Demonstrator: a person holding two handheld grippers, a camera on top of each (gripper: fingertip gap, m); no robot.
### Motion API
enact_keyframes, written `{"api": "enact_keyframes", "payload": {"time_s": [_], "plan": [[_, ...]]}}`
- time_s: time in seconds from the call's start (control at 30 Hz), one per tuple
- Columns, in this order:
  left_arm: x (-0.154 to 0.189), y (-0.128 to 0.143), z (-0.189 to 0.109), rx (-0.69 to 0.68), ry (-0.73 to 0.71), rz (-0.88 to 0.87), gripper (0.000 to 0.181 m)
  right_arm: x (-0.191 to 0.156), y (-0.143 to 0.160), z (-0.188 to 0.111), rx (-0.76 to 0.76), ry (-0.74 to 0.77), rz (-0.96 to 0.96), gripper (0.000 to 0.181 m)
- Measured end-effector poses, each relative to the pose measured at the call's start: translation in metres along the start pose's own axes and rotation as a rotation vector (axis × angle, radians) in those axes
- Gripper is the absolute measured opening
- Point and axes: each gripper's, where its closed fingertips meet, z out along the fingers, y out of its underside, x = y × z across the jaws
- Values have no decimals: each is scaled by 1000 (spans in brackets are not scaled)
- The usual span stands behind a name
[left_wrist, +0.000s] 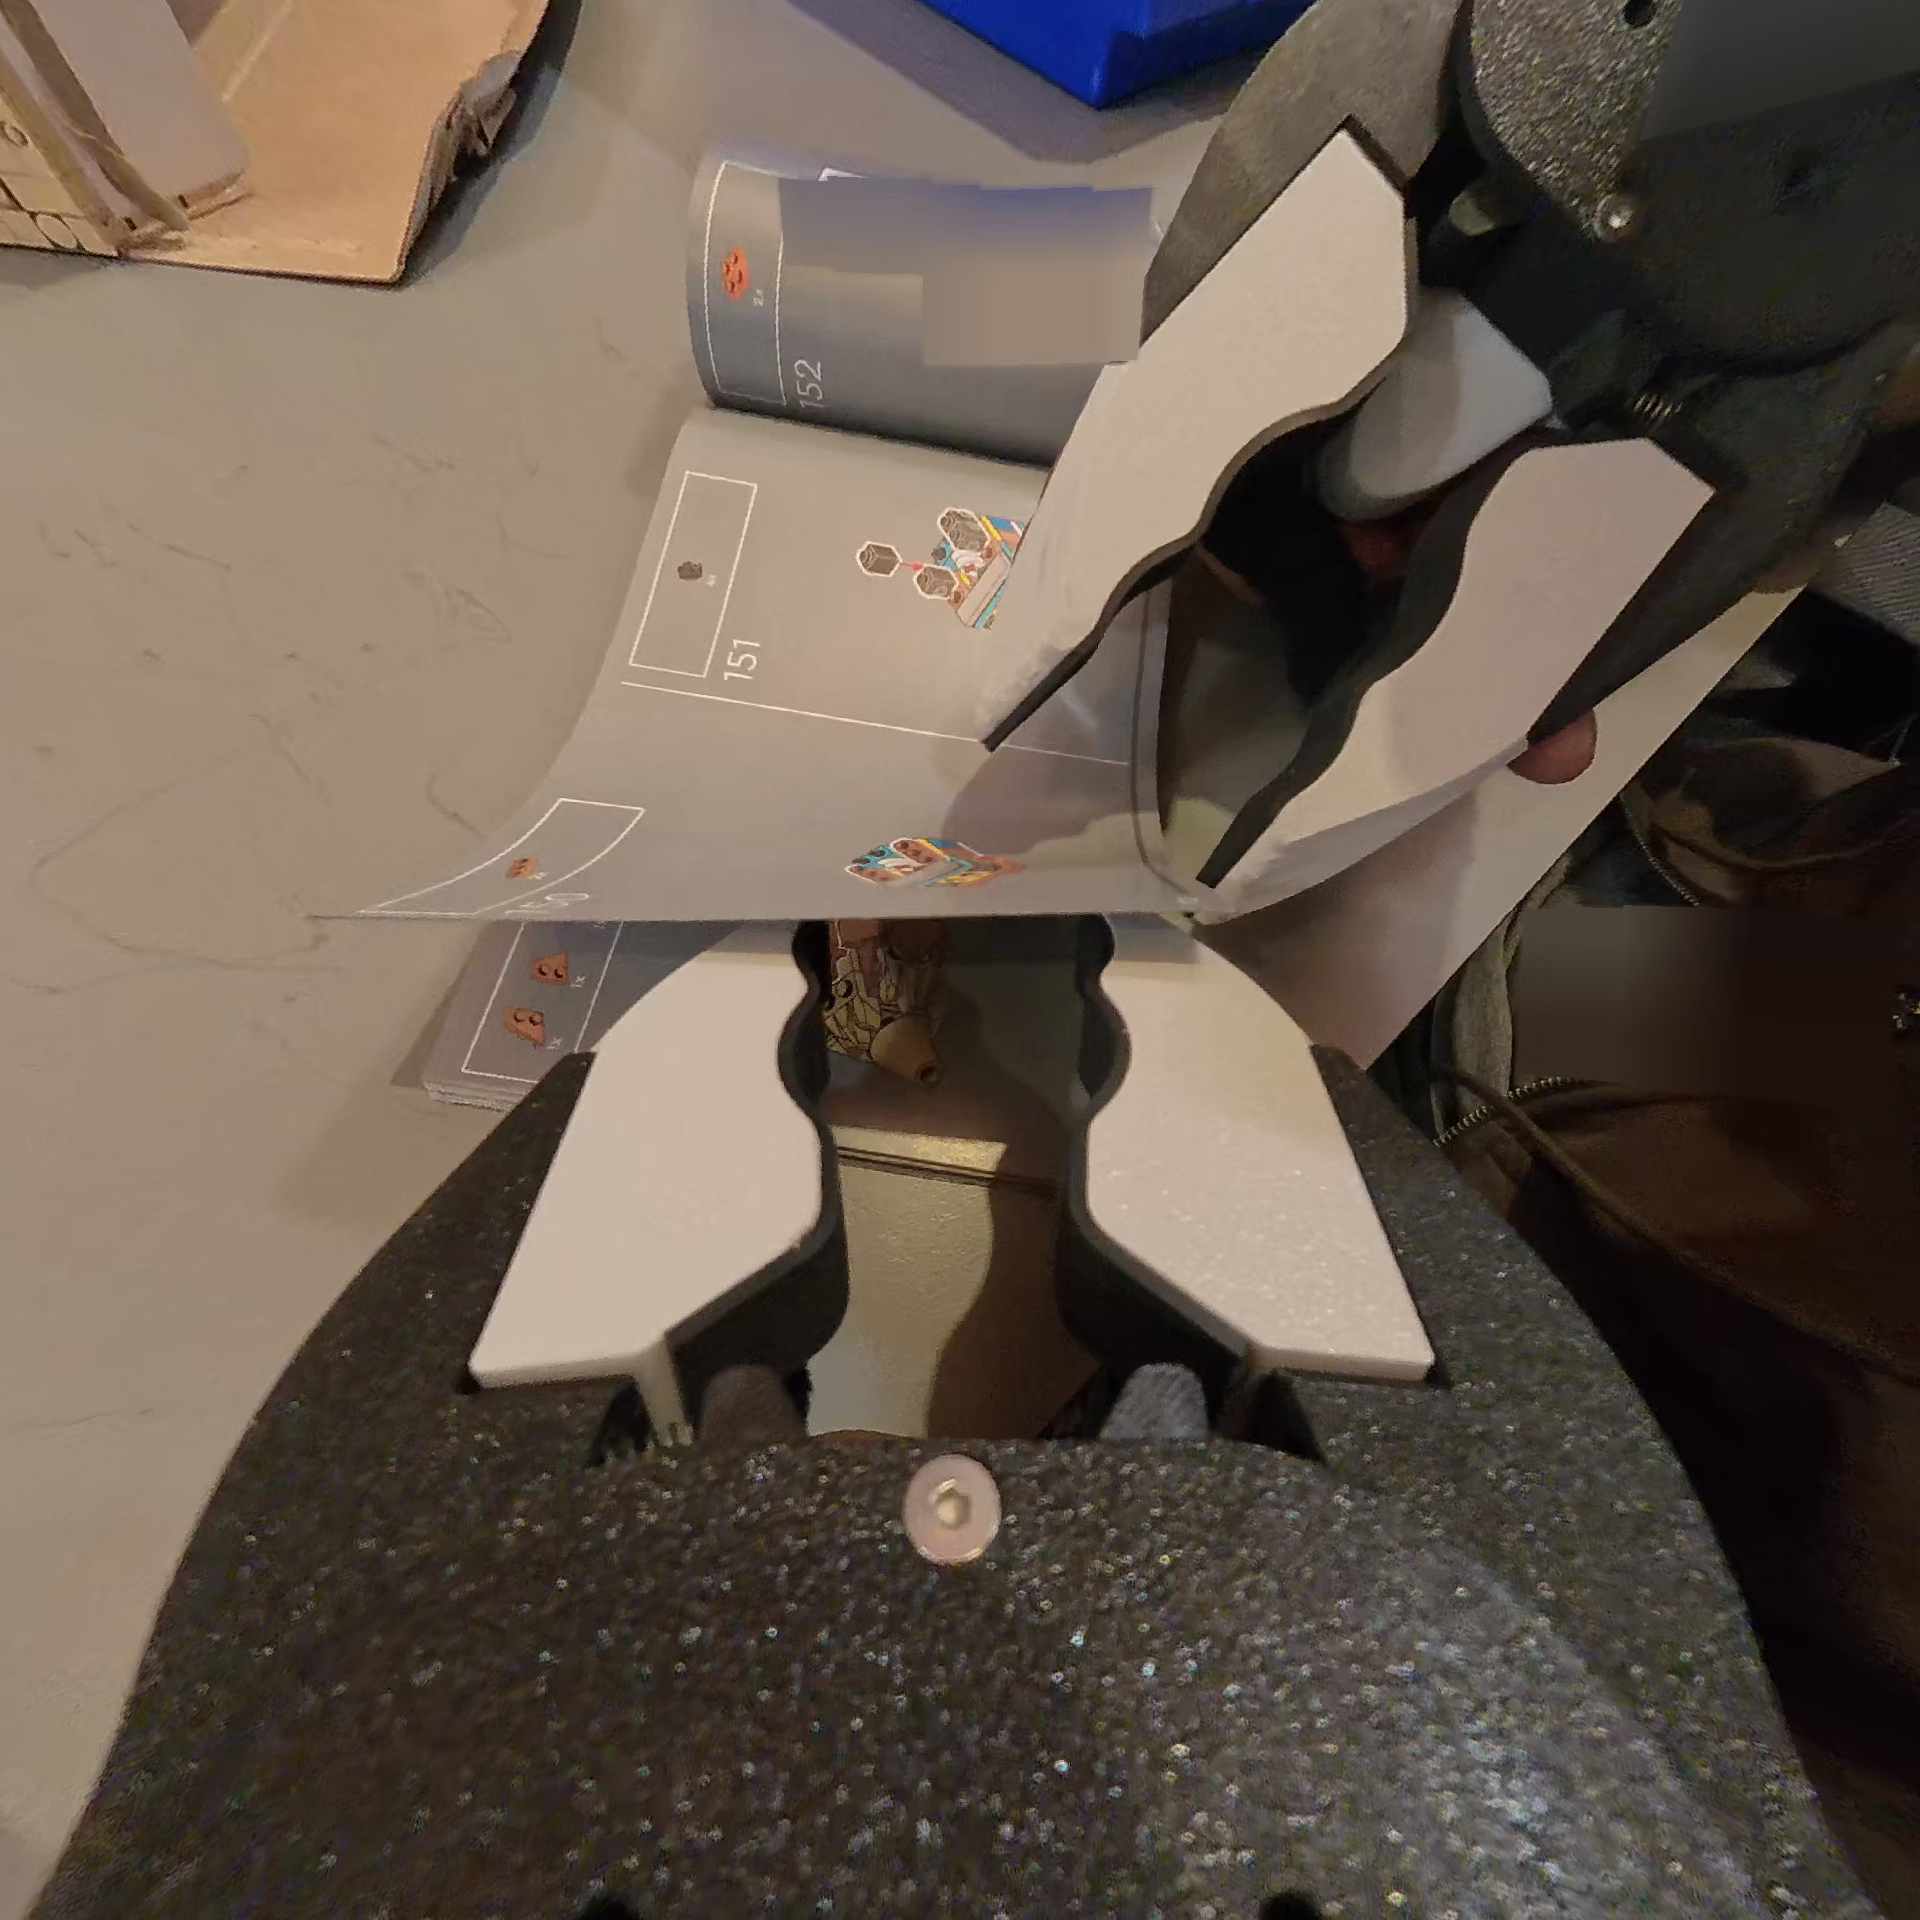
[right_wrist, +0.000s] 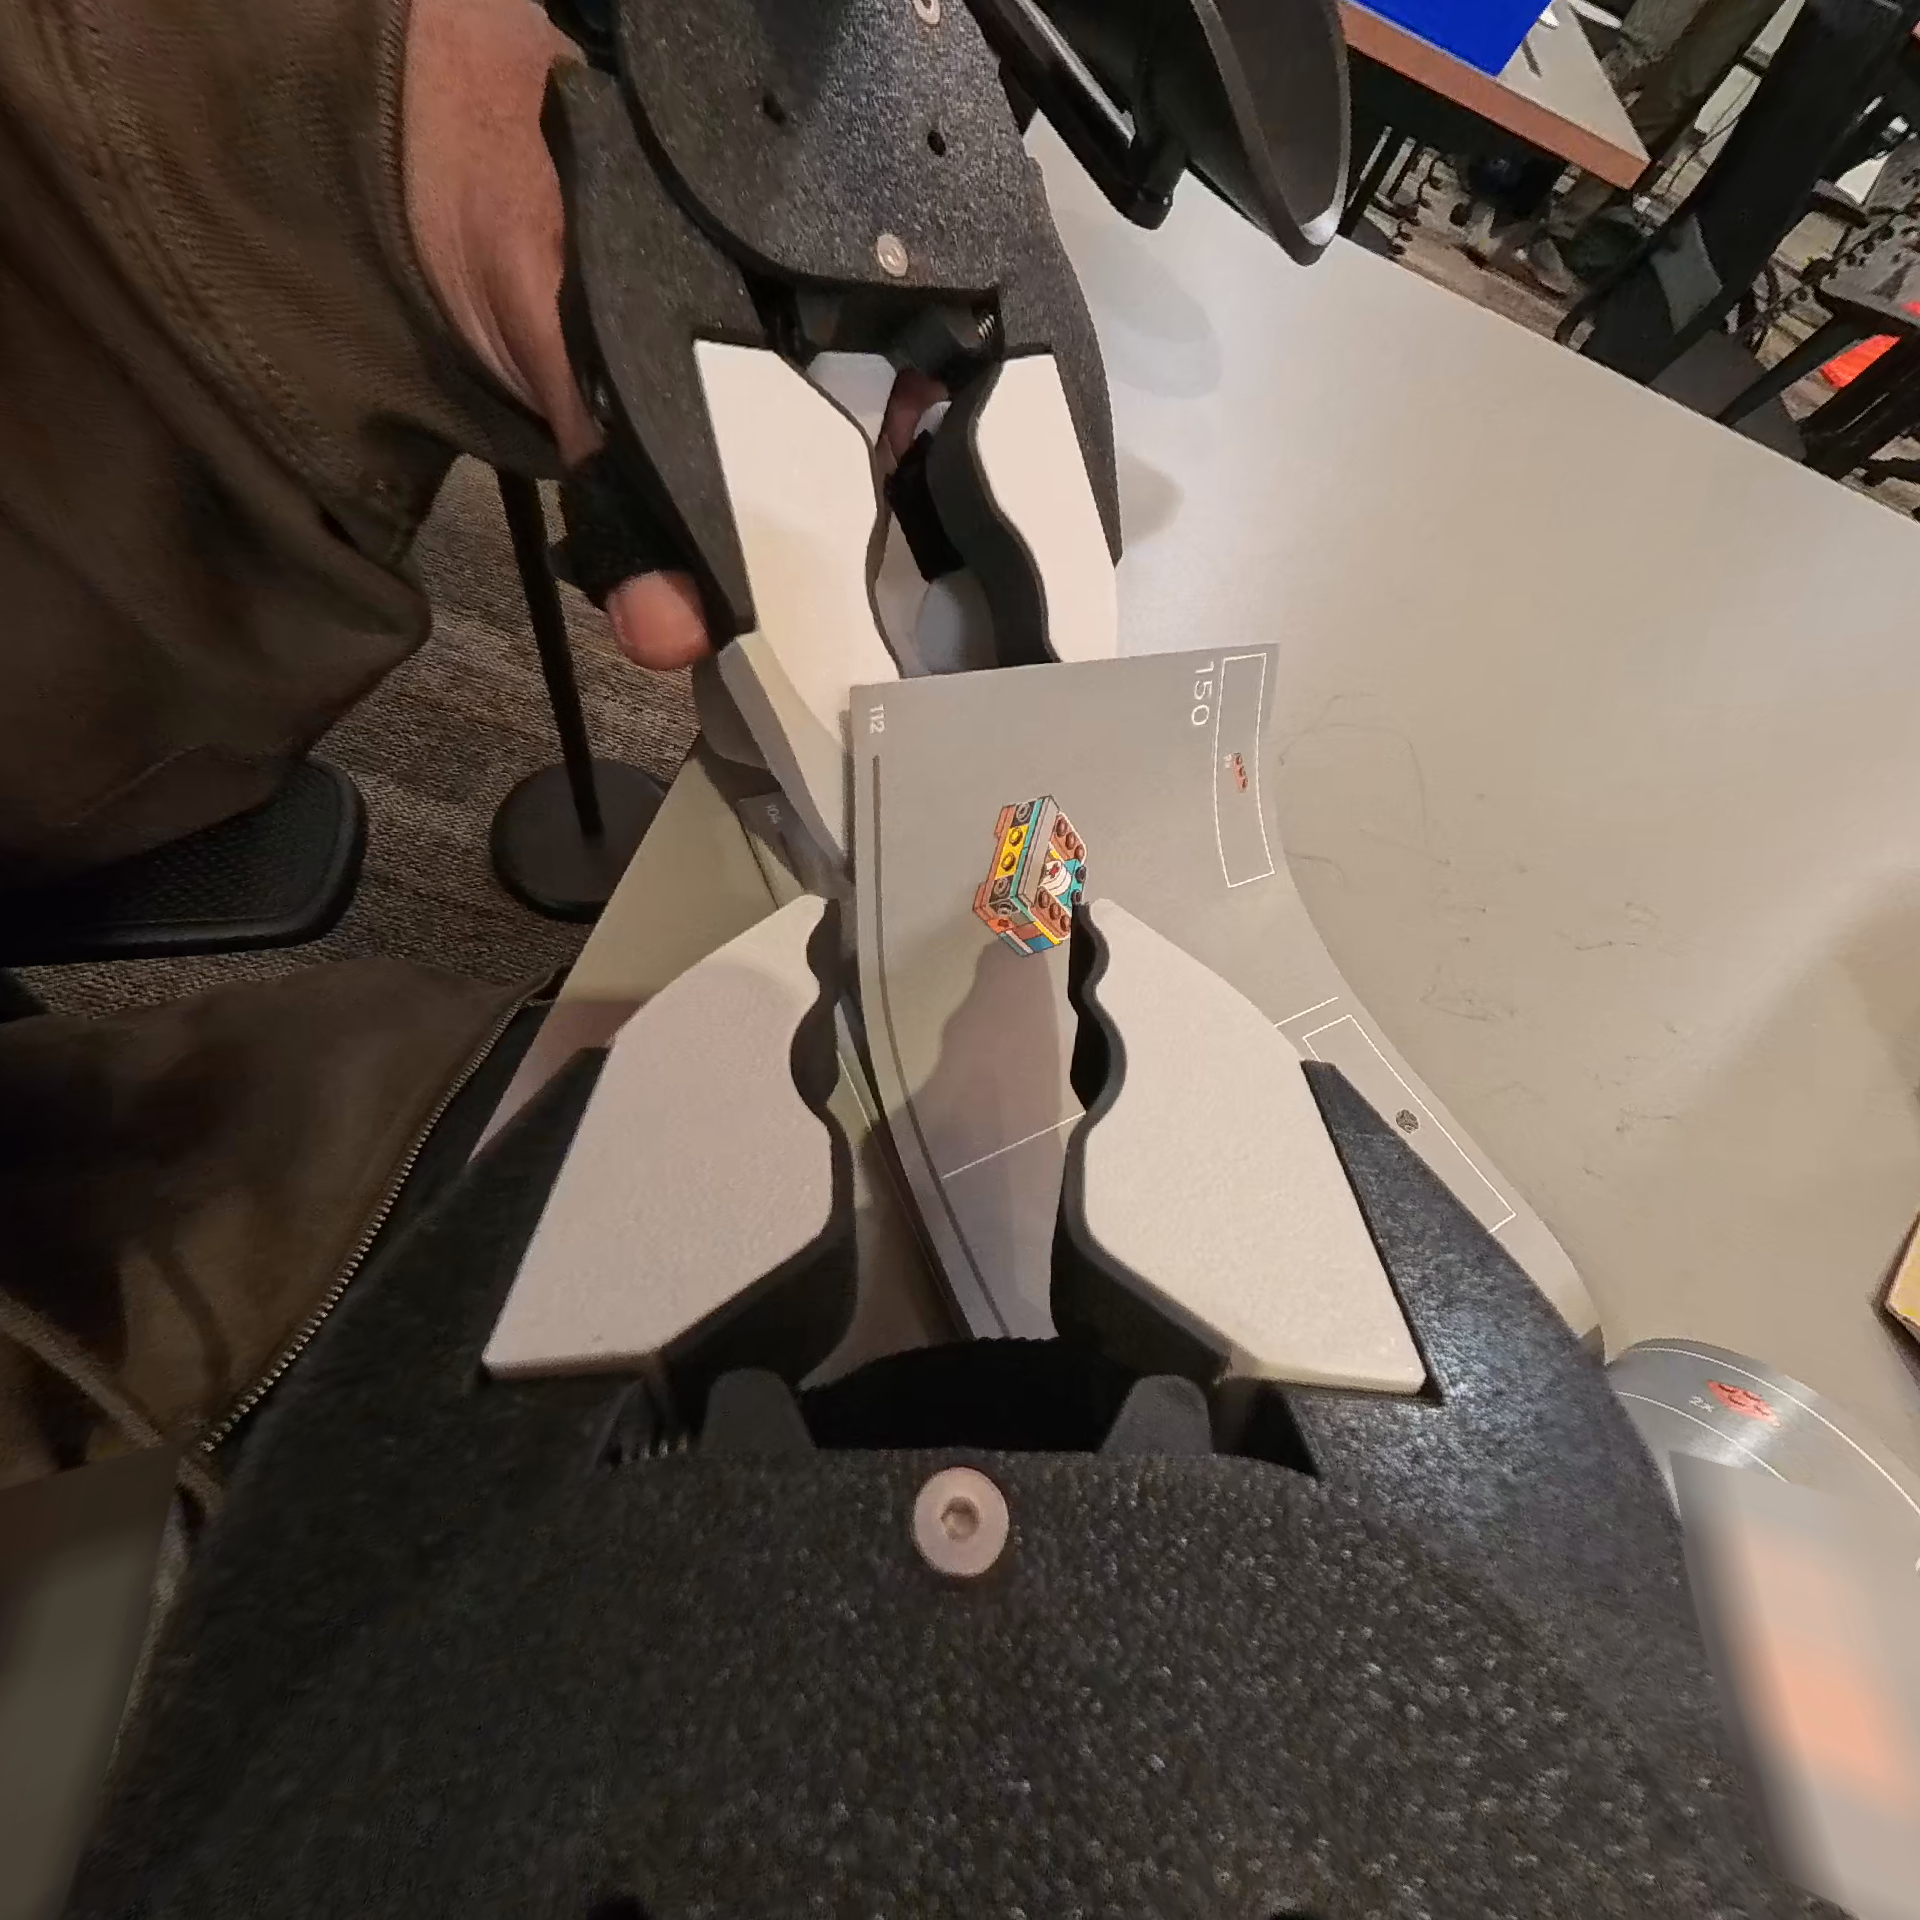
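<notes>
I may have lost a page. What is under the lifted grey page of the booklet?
Under the lifted page, the left wrist view shows the booklet's lower pages flat on the table, with drawings of brown bricks. The page and the left gripper cover the rest.

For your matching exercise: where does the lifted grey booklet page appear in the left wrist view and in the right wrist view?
Left wrist view: lifted page curls across the middle, above the left gripper.
Right wrist view: lifted page stands centre, between the right gripper's fingers.
Shared landmark: the printed brick model.
</notes>
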Motion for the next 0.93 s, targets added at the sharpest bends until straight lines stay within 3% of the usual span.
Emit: {"api": "enact_keyframes", "payload": {"time_s": [0.93], "plan": [[0, -16, -3, 77, -13, 2, 45, 16, -14, -14, 145, -29, 189, 48]]}}
